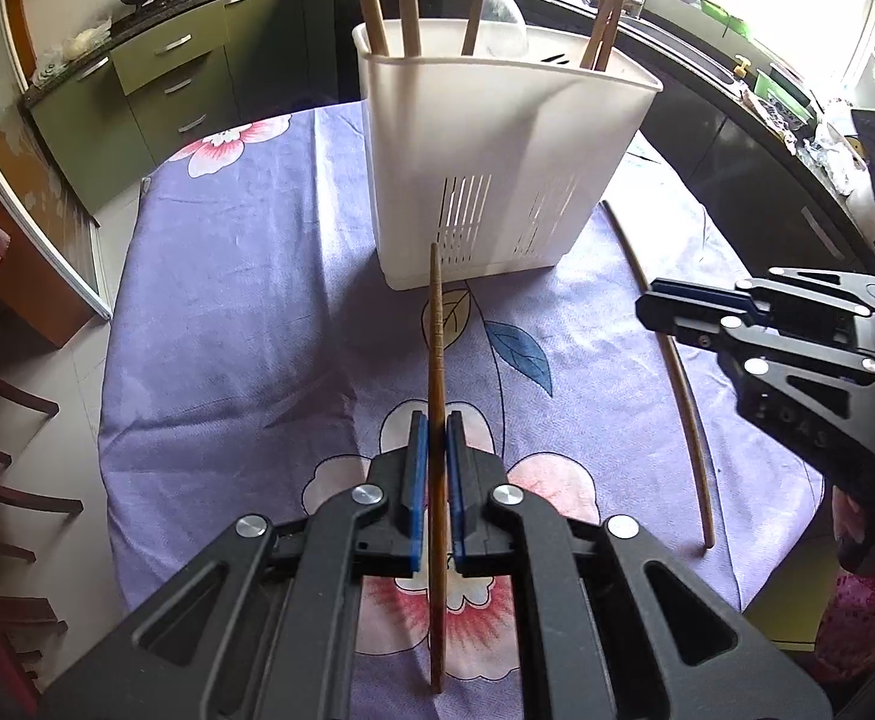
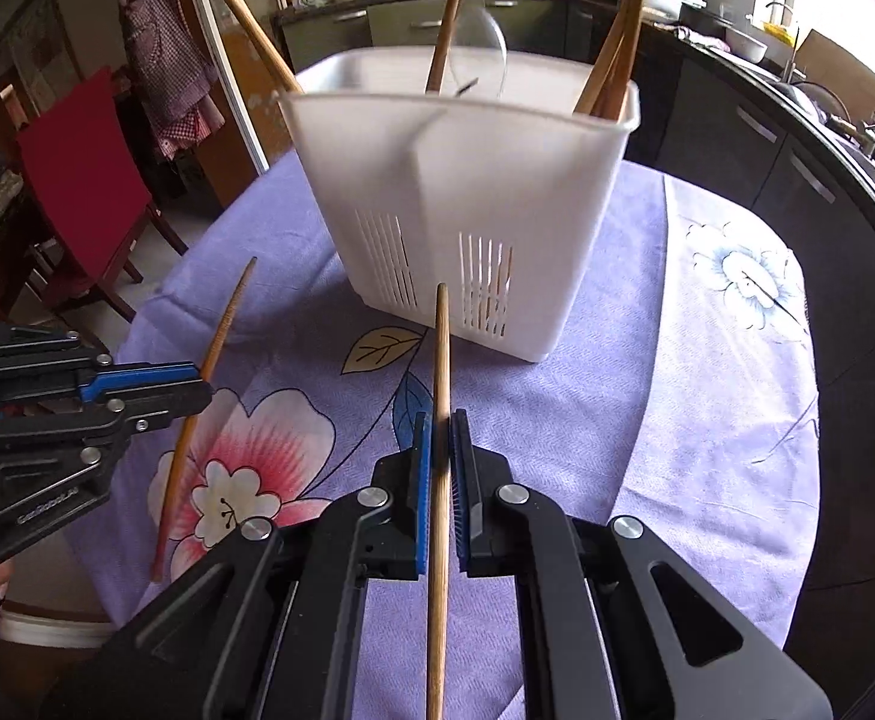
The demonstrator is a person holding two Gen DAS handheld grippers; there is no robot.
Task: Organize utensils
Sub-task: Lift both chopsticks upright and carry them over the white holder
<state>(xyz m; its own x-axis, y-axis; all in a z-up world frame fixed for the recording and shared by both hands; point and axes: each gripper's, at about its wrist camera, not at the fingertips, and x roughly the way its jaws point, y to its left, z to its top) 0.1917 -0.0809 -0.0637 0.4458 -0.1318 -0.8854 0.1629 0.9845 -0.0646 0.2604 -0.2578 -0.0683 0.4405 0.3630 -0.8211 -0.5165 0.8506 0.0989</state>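
Each tool, left [image 1: 435, 420] and right [image 2: 441, 420], clamps one chopstick [image 1: 435, 324] before the holder [image 2: 467, 192].

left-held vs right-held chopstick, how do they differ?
Colour: the left chopstick is dark brown, while the right chopstick is a lighter tan.
Surface: the left chopstick shows ridged grooves near its tip, whereas the right chopstick looks smooth.
Shared: each is clamped between shut blue pads, by the left gripper and the right gripper, and points toward the white utensil holder.
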